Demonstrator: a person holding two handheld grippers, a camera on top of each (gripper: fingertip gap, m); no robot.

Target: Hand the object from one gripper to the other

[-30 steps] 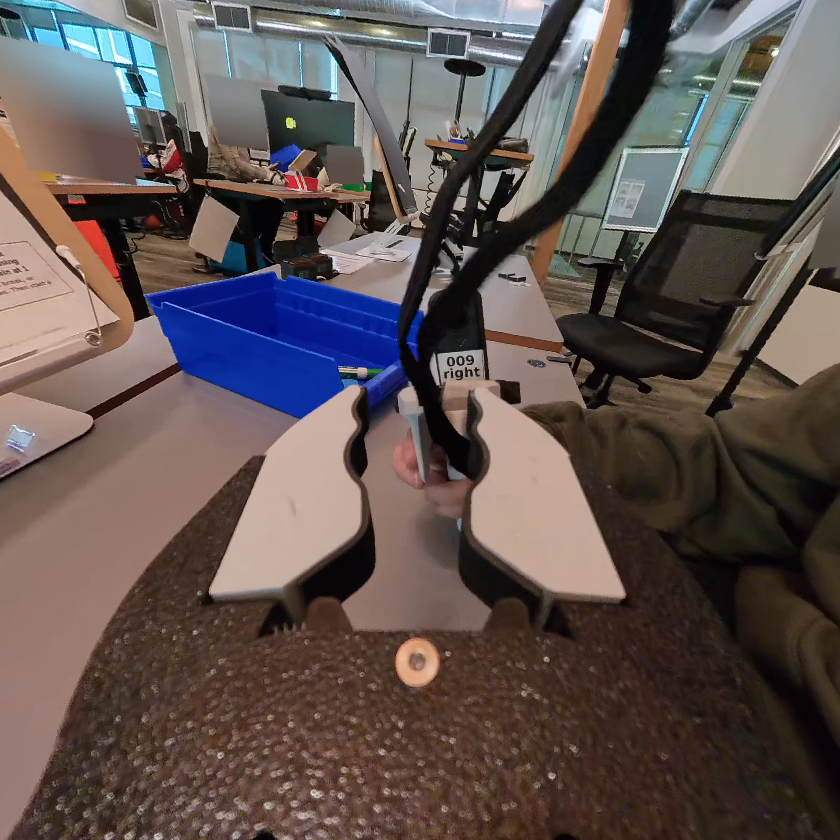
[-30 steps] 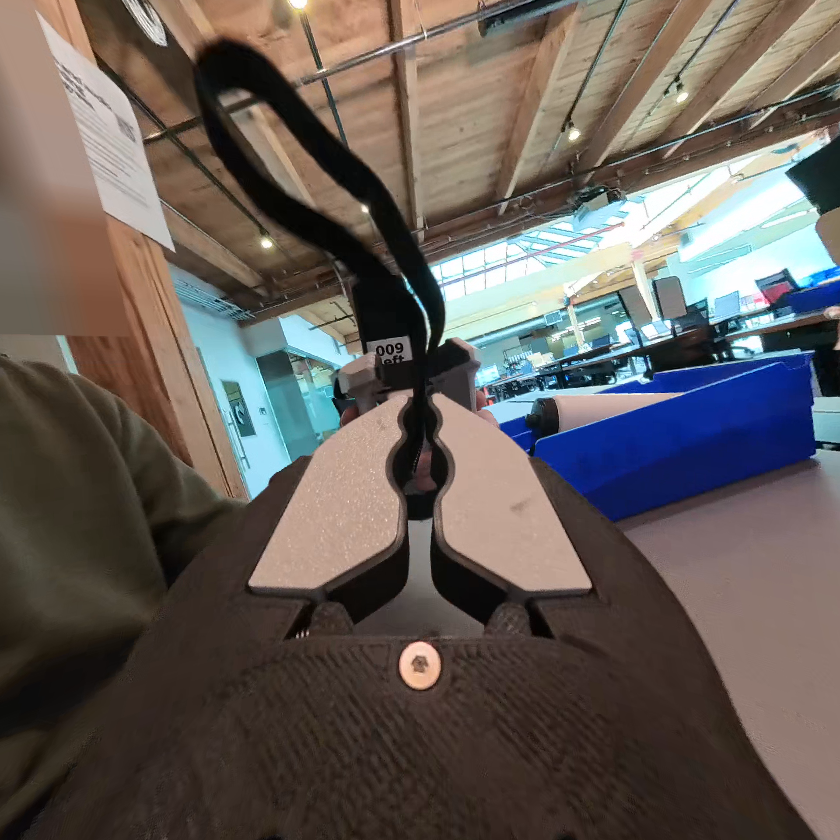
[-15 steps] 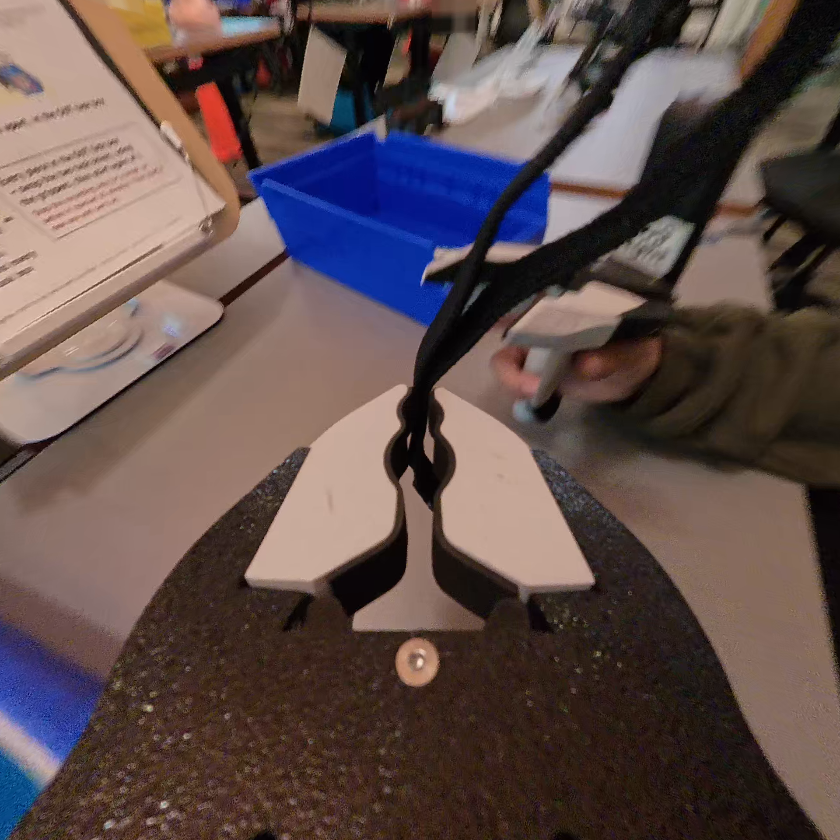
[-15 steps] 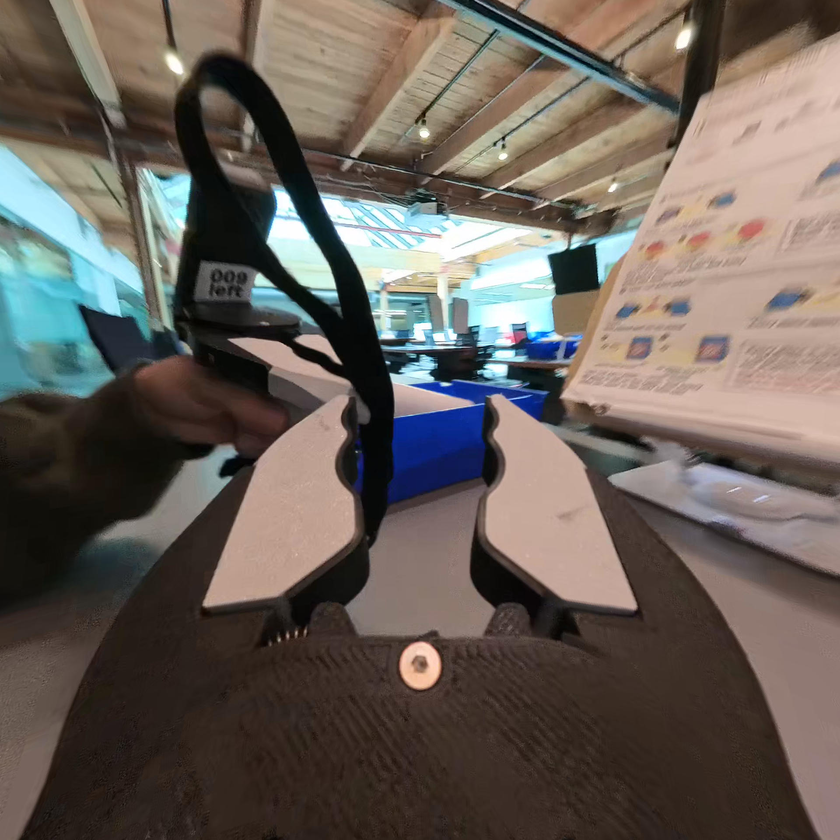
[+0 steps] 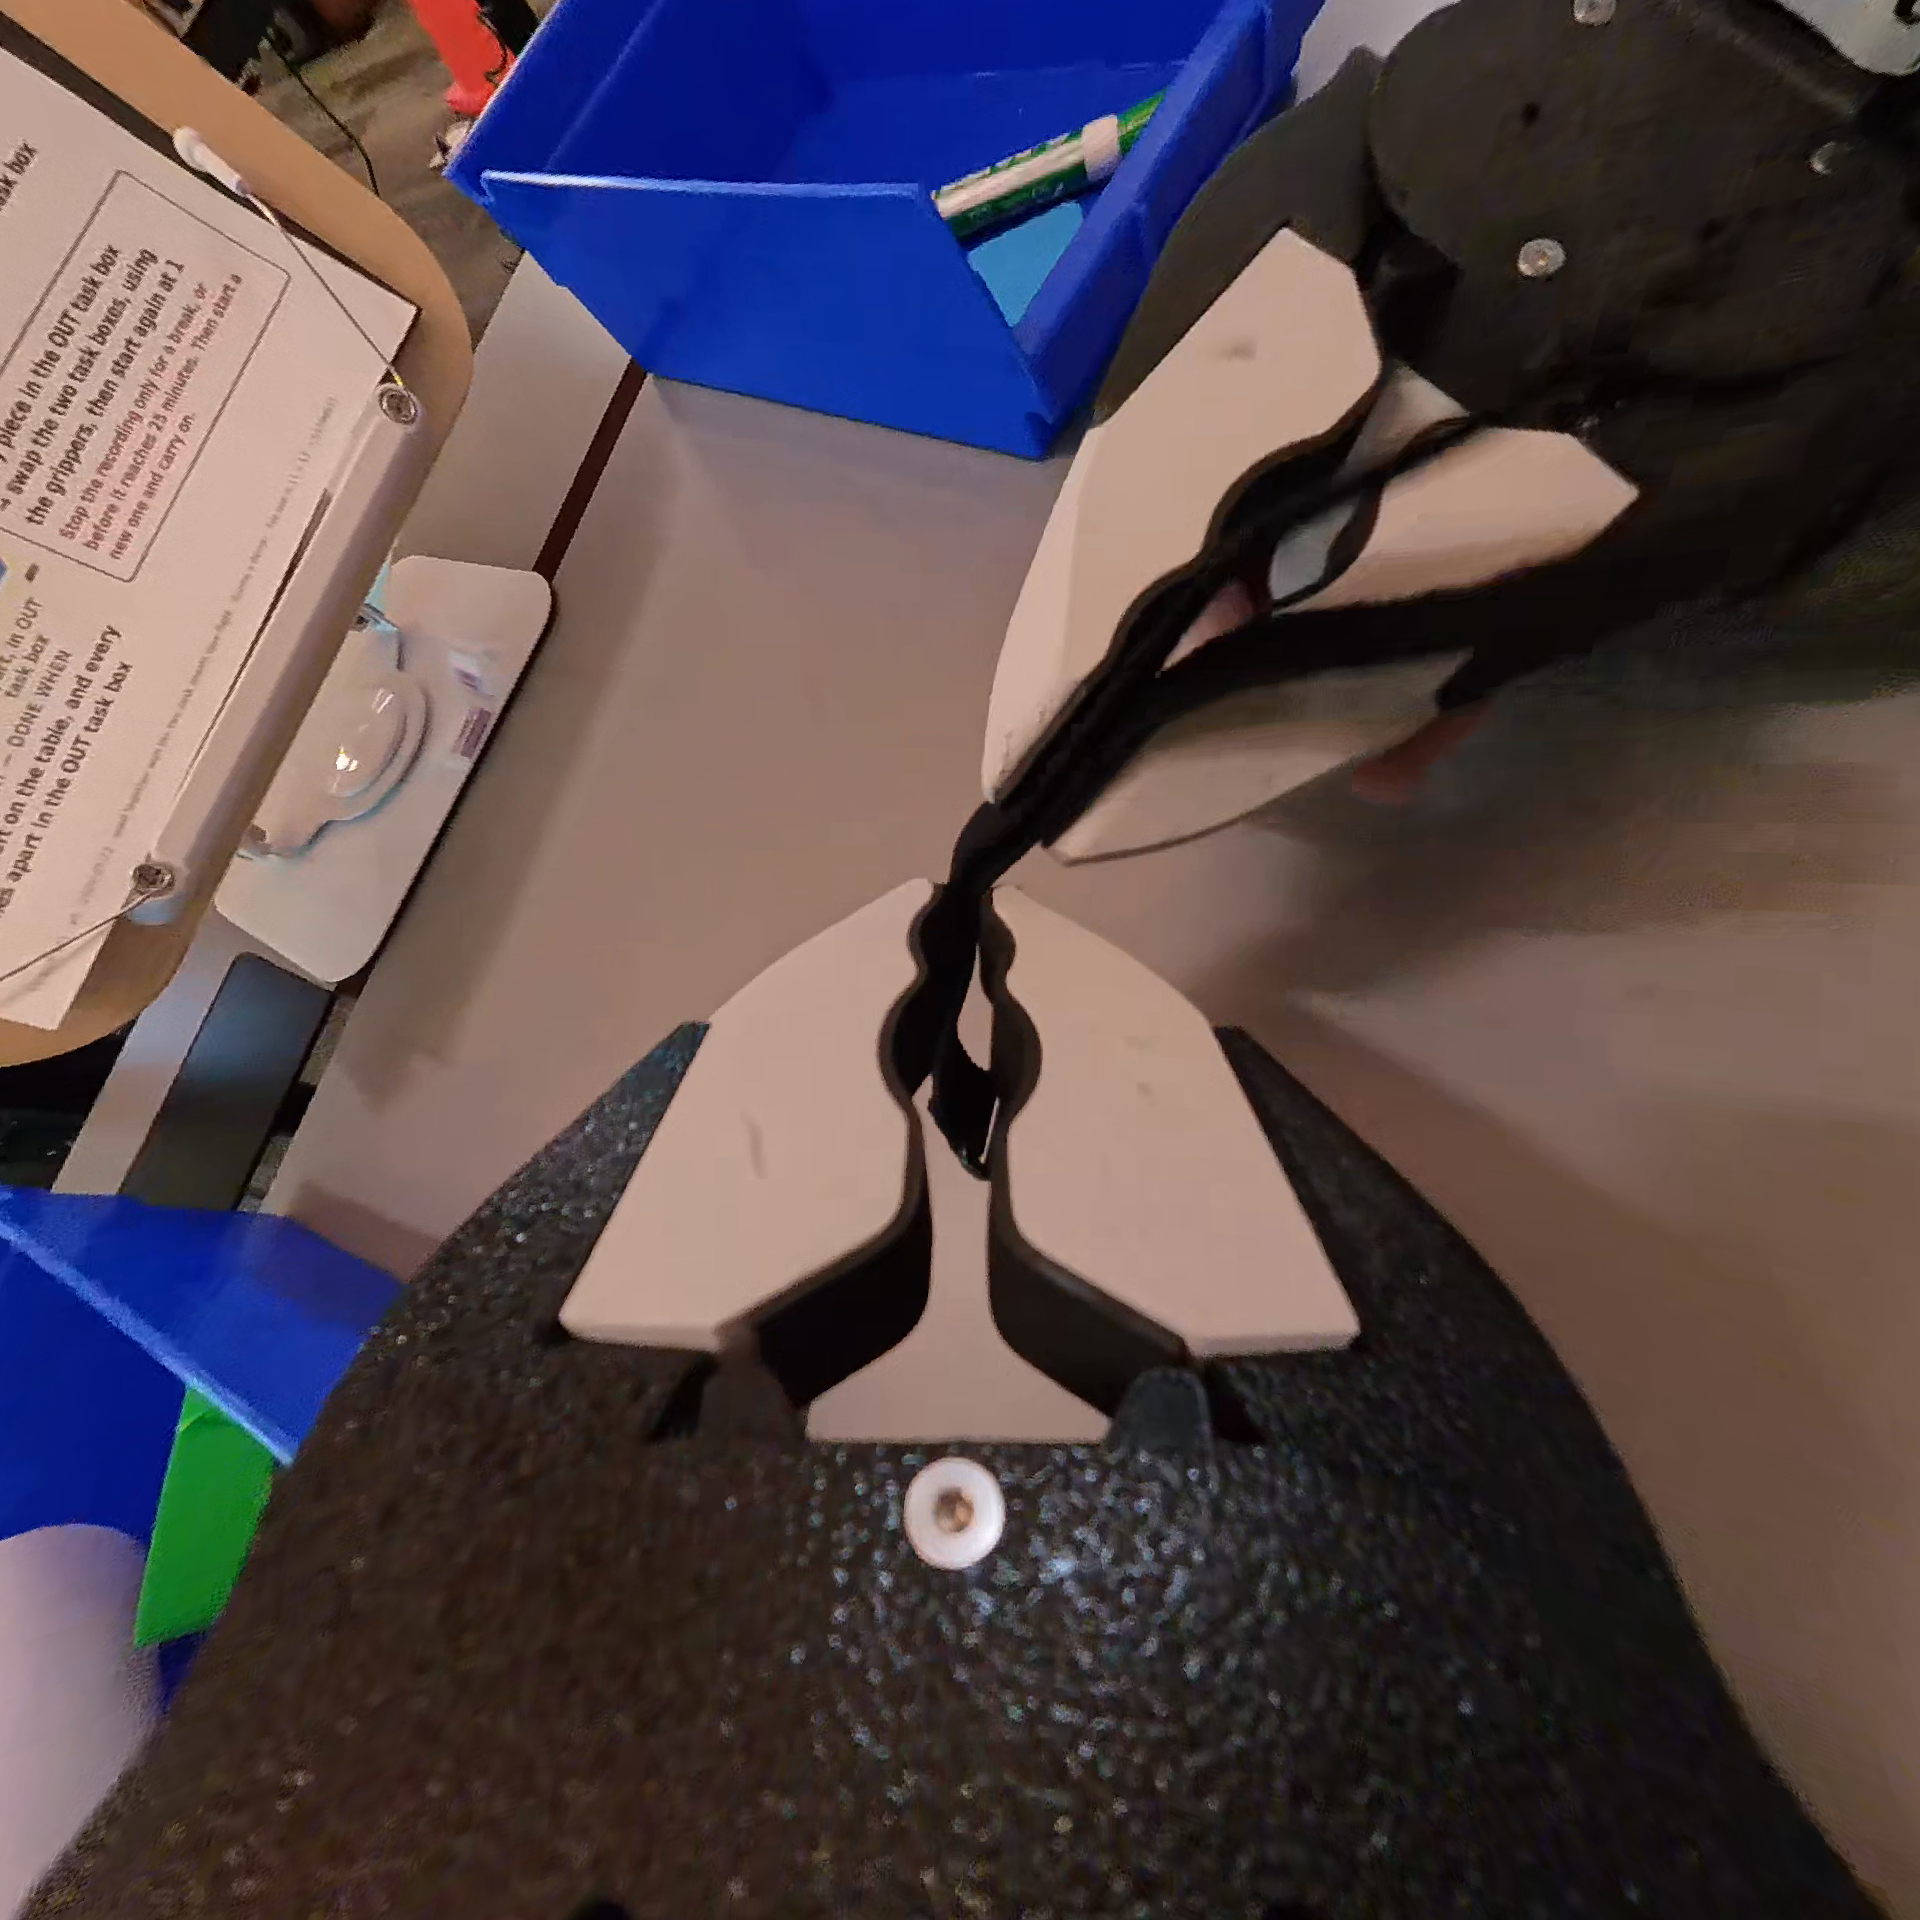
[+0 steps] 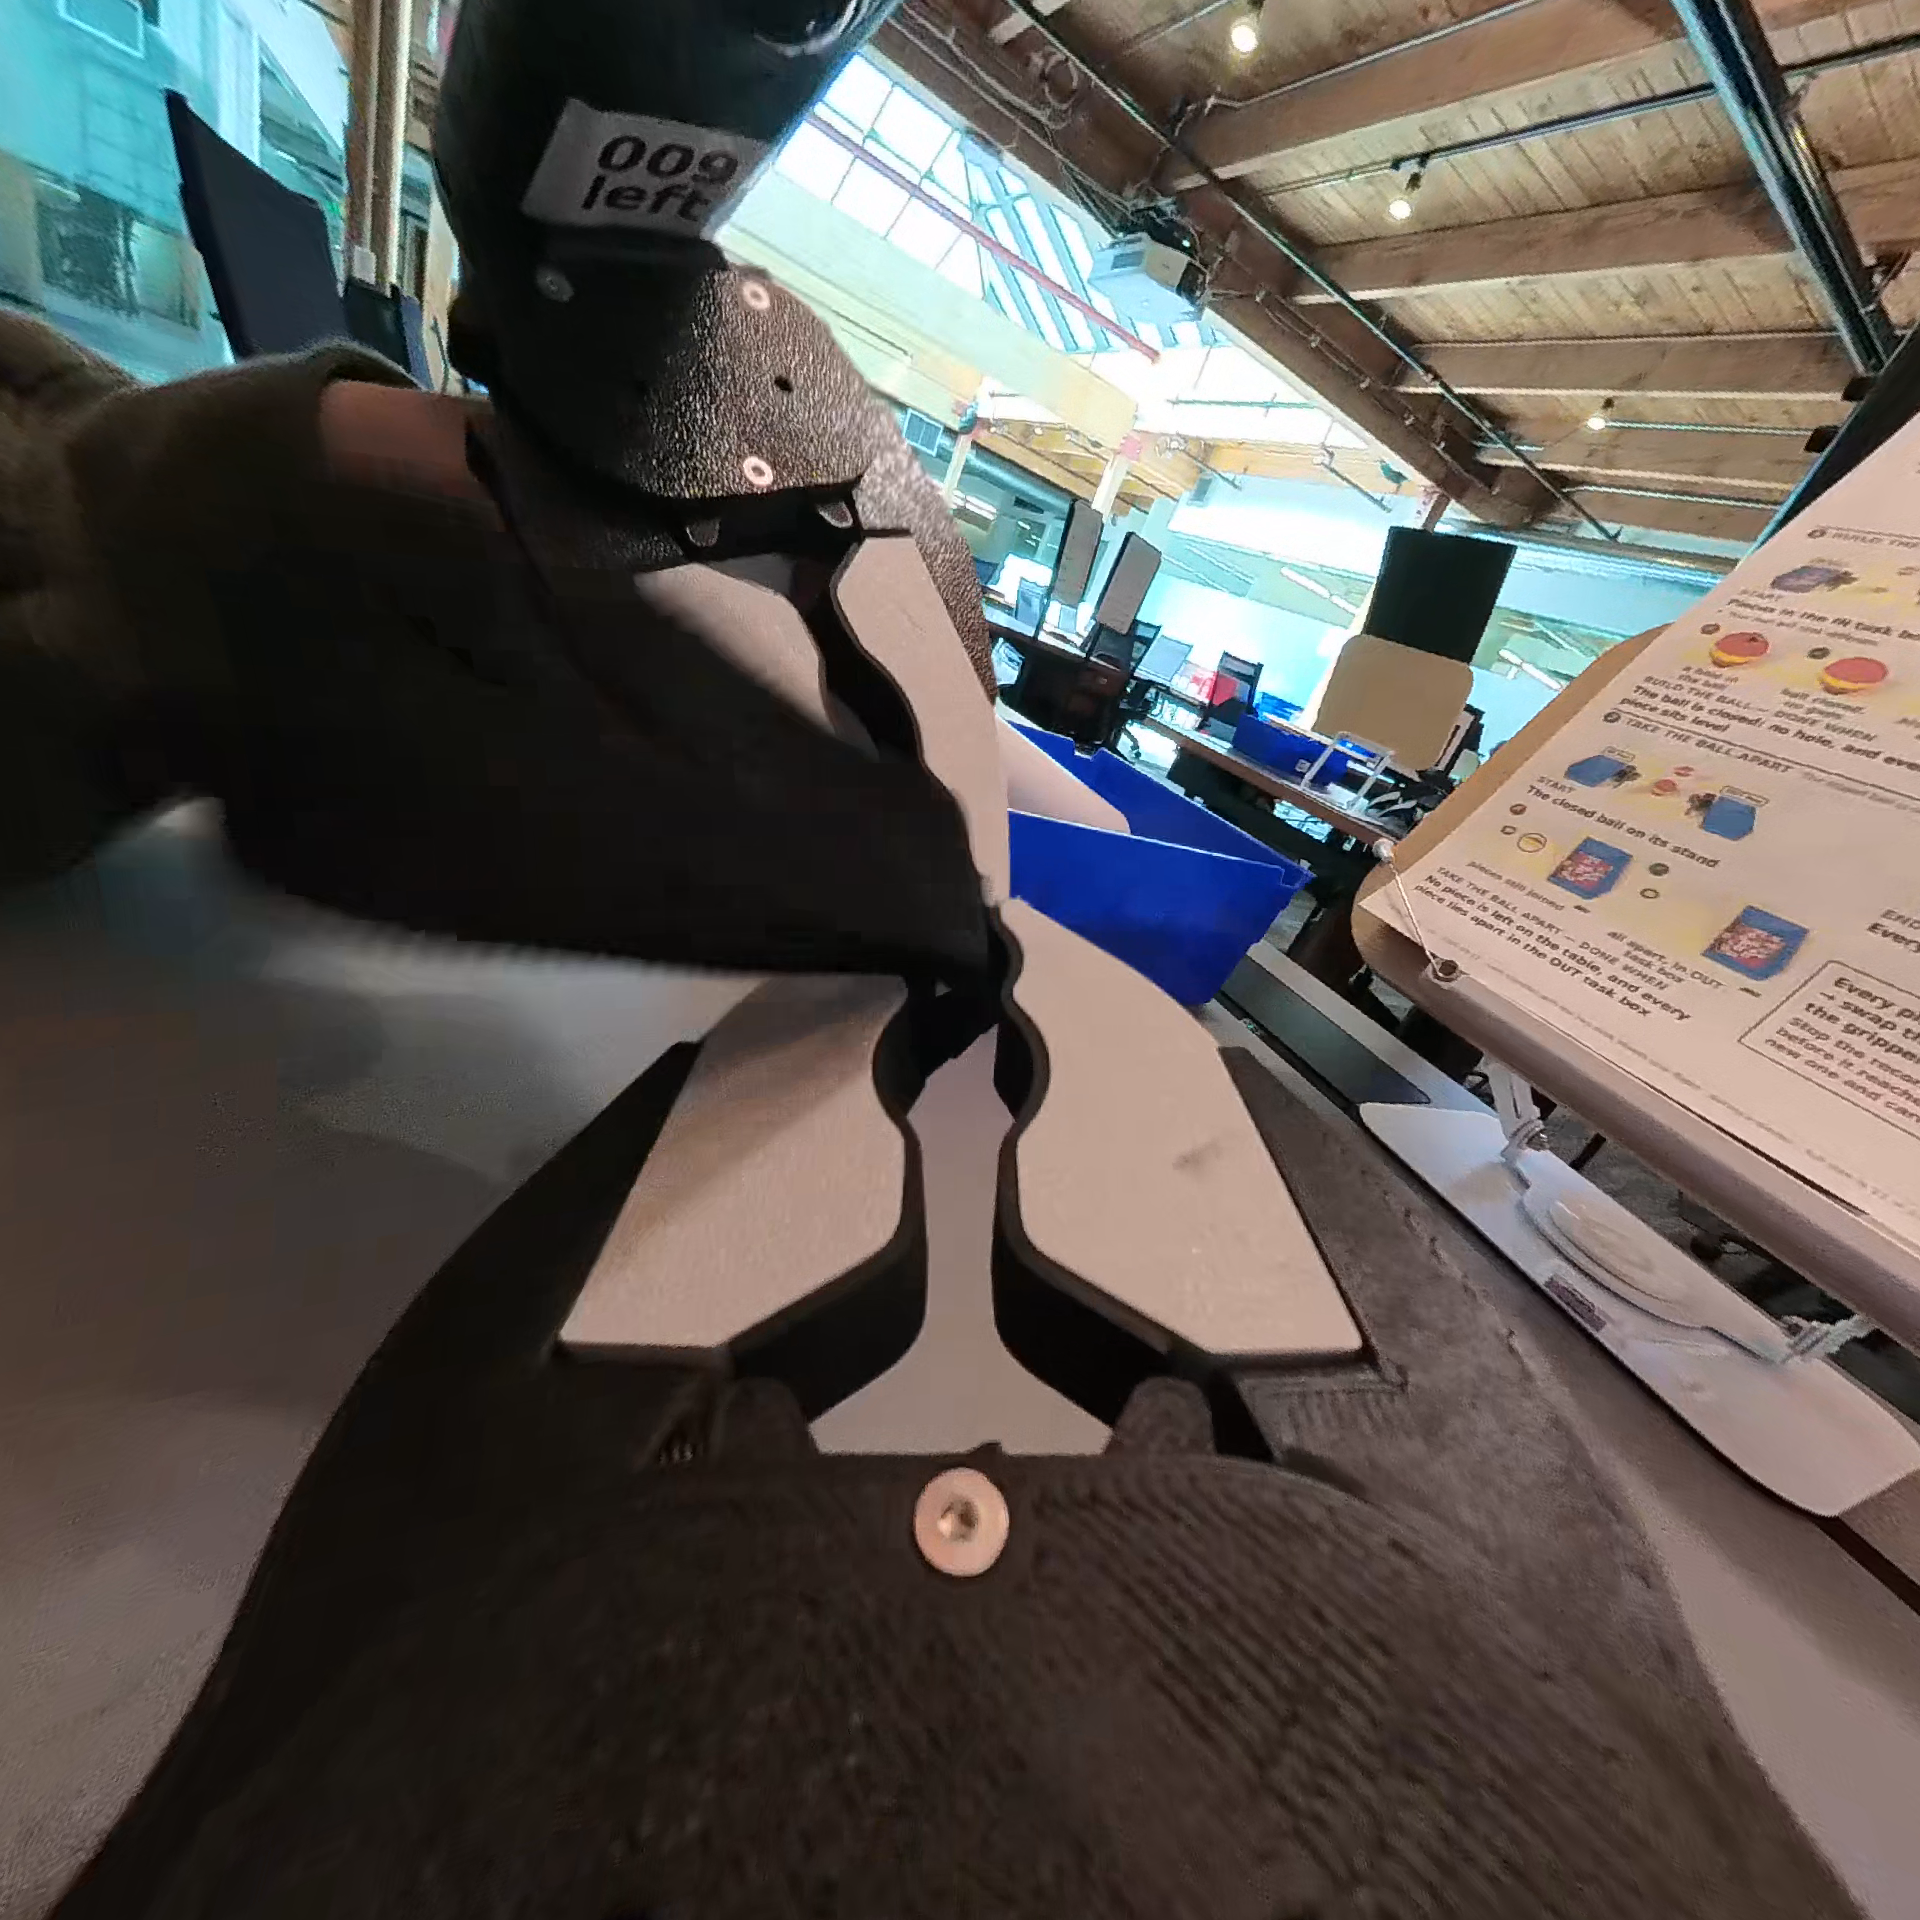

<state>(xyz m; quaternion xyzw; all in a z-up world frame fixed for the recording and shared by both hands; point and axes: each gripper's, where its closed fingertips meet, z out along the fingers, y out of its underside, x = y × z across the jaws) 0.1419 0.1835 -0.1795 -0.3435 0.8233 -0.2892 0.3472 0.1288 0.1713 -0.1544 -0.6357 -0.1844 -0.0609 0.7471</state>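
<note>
The object is a black strap loop (image 5: pixel 961 1039). My left gripper (image 5: pixel 961 899) is shut on it, with the strap pinched between its grey fingers. My right gripper (image 5: pixel 1023 821) comes in from the upper right, tip to tip with the left one, and is also shut on the strap, which runs between its fingers. In the right wrist view my right gripper (image 6: pixel 961 966) pinches the strap (image 6: pixel 951 1023) at its tips. The left gripper (image 6: pixel 987 894) stands just beyond it, held by a hand in a dark sleeve (image 6: pixel 208 540).
Below both grippers is a grey table (image 5: pixel 779 675). A blue bin (image 5: pixel 790 281) holding a green and white marker (image 5: pixel 1039 171) stands at the back. An instruction board on a stand (image 5: pixel 177 499) is at the left. A second blue bin (image 5: pixel 125 1309) is at the lower left. My left and right fingertips are right by each other.
A second ago the right gripper held the strap and the left was open. Half a second ago the left had it and the right was open. Now both are shut on it, tips together.
</note>
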